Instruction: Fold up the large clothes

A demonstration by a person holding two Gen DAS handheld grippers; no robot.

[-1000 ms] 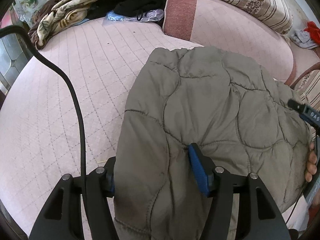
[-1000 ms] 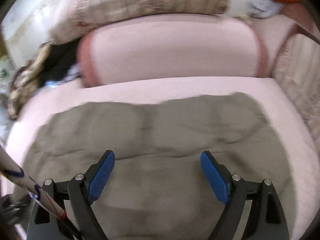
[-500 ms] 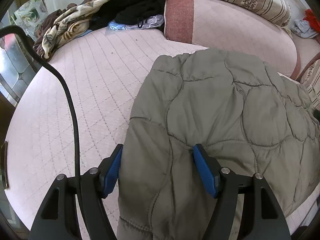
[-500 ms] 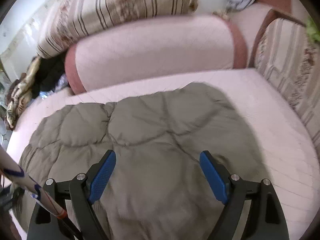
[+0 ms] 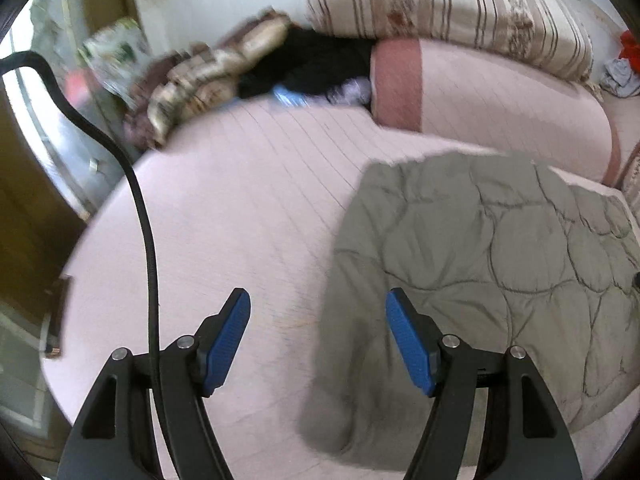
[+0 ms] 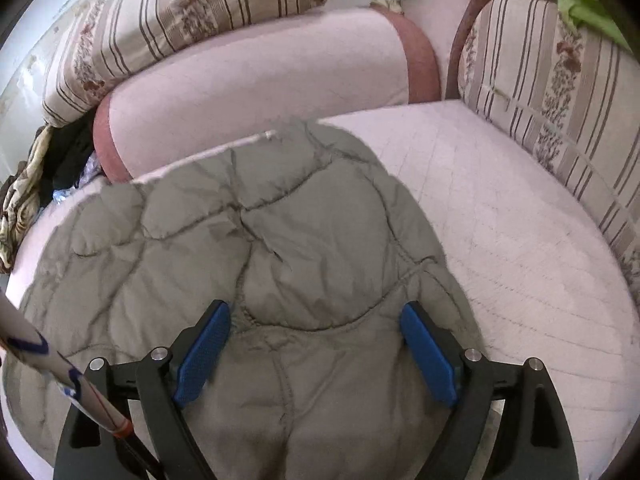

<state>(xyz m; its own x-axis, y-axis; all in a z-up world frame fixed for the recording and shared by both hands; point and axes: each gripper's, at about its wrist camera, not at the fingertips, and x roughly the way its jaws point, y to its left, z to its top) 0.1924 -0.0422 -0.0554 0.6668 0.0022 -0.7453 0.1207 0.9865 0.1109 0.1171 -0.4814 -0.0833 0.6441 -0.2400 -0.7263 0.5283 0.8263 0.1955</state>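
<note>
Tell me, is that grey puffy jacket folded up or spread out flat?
Folded, it seems: the quilted jacket lies on the pink cover as one compact rounded bundle, no sleeves sticking out.

Left of jacket: bare pink mattress (image 5: 248, 208), open.
Right of jacket: bare mattress up to striped cushion (image 6: 560, 92).
Centre: quilted grey jacket (image 6: 280, 240) fills it.
Behind: pink bolster (image 6: 256, 76) blocks.
Far left corner: heaped clothes (image 5: 208, 76).

Folded grey-green quilted jacket (image 6: 248, 248) on bed
</note>
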